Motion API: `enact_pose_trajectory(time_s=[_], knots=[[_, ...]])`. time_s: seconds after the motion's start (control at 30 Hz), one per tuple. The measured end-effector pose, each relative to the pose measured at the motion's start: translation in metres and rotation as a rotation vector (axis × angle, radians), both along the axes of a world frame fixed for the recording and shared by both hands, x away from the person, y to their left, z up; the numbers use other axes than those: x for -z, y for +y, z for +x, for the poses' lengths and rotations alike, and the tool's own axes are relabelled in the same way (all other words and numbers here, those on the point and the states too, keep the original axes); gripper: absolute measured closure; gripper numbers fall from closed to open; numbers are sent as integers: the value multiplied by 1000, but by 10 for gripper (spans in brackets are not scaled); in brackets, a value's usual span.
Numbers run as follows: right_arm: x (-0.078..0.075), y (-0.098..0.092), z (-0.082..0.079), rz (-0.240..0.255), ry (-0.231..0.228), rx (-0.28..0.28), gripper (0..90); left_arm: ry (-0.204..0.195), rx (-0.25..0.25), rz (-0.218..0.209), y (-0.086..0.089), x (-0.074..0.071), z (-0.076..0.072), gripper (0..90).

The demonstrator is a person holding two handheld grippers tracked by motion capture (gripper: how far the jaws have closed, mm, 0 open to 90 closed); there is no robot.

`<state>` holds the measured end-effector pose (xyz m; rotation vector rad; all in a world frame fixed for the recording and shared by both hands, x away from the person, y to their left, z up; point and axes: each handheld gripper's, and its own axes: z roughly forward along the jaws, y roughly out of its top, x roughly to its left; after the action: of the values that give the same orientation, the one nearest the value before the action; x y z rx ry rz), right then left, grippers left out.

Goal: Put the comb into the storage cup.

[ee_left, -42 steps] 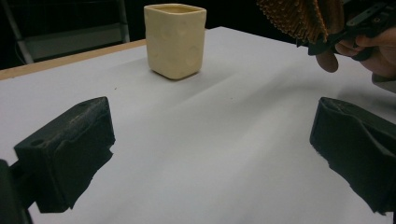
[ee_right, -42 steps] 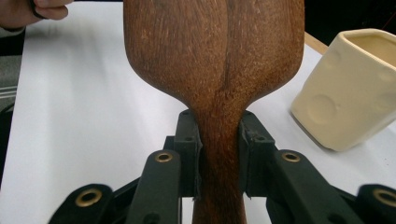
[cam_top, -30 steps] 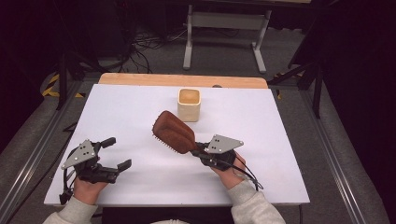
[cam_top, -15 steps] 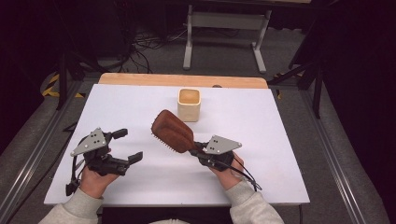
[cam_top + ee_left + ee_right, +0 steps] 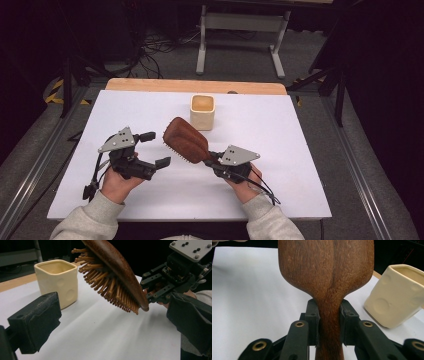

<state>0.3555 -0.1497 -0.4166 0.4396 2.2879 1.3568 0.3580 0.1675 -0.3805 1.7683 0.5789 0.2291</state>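
The wooden hairbrush (image 5: 186, 140) is hanging tilted above the white counter (image 5: 280, 150), bristles facing down and left, just in front of the cream cup (image 5: 202, 111). The right gripper (image 5: 212, 159) is clenching its jaws on the brush's handle. The left gripper (image 5: 152, 148), jaws spread wide and holding nothing, is pointing at the brush, having moved in from the counter's left edge since a second ago.
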Motion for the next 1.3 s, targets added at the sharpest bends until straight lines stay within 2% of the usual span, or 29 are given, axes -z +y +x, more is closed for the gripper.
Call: enact_pose_trajectory(time_s=[0.5,0.63,0.8,0.93,1.13,1.3], knots=[[0,0,-2,-10,-19,-5,726,45,0,37,-33,-4,19,9],[0,1,-2,-16,-15,-8,726,55,6,30,-39,-5,21,11],[-1,0,-2,-10,-20,-9,726,66,3,54,-49,-5,23,13],[-1,-1,-1,-10,-20,-10,726,49,0,58,-53,-6,23,11],[0,0,-2,-15,-21,-11,726,63,10,58,-56,-4,25,16],[0,-1,-2,-11,-21,-13,726,78,10,58,-55,-4,26,75]])
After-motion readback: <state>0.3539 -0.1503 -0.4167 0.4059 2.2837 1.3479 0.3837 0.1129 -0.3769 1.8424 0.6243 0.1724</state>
